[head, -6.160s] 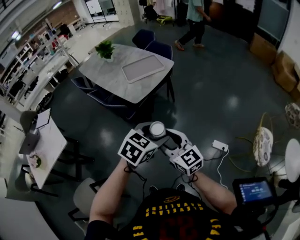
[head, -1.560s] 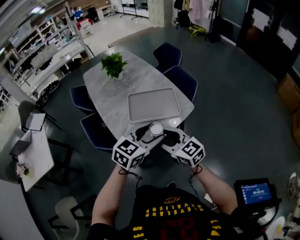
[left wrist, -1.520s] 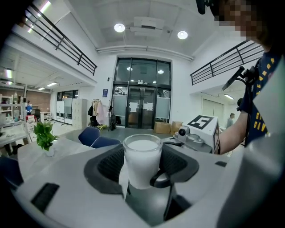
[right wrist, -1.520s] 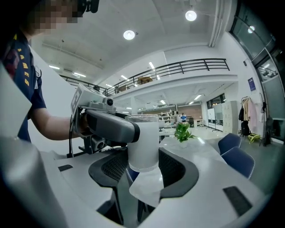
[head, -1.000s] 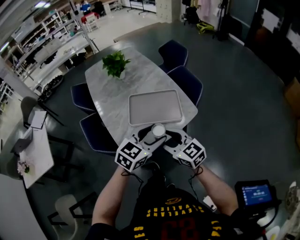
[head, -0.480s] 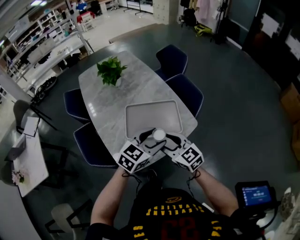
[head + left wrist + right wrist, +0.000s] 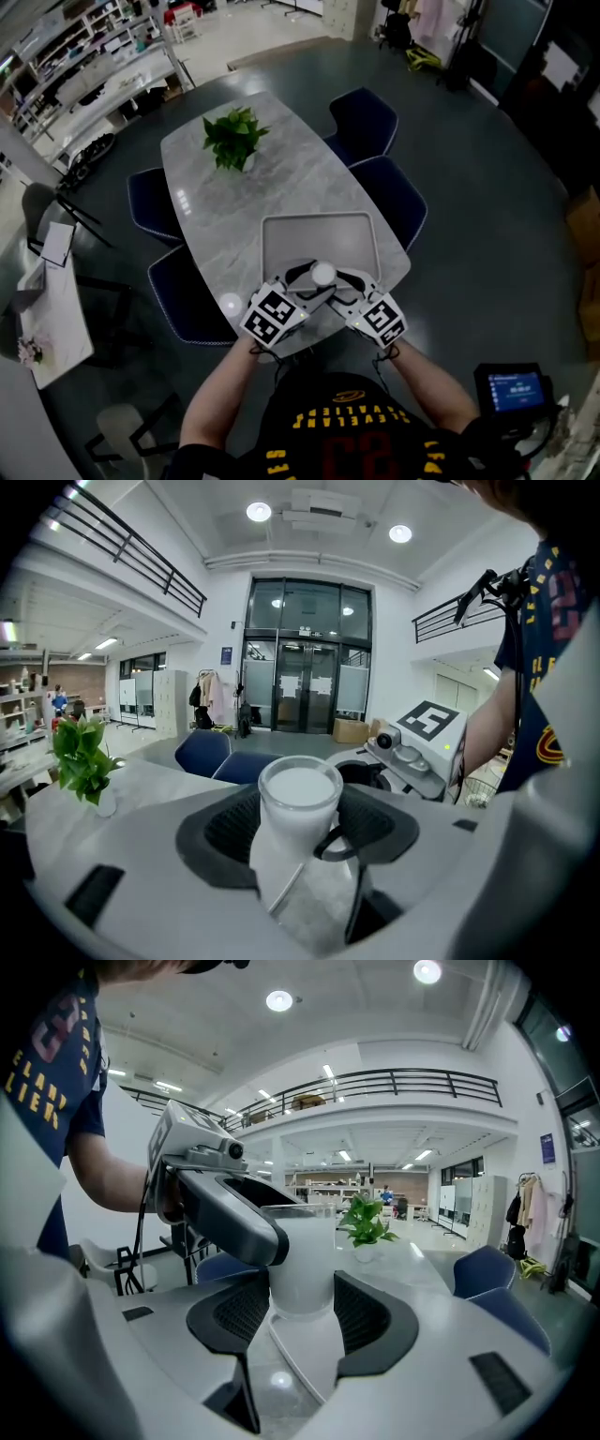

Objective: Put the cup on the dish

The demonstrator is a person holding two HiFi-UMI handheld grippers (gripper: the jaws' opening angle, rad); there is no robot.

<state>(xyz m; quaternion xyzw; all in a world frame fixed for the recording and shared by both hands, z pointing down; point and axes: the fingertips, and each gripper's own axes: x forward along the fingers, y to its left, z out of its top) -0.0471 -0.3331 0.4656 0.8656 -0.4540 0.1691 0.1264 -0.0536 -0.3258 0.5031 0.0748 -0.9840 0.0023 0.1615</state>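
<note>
A white cup (image 7: 323, 274) with a handle sits between both grippers, held over the near edge of the grey rectangular dish (image 7: 319, 234) on the marble table (image 7: 216, 202). My left gripper (image 7: 310, 280) is shut on the cup (image 7: 300, 803) from the left. My right gripper (image 7: 337, 280) is shut on the cup (image 7: 302, 1258) from the right. In the left gripper view the handle (image 7: 336, 844) faces the camera. Whether the cup's base touches the dish is hidden by the jaws.
A potted green plant (image 7: 234, 139) stands at the table's far end. Dark blue chairs (image 7: 386, 192) flank the table on both sides. A small white desk (image 7: 47, 309) is at the left, and a screen (image 7: 513, 389) at the lower right.
The person has walked up to the table. The grippers, still holding the cup together, now hang over the near edge of the dish instead of over the floor.
</note>
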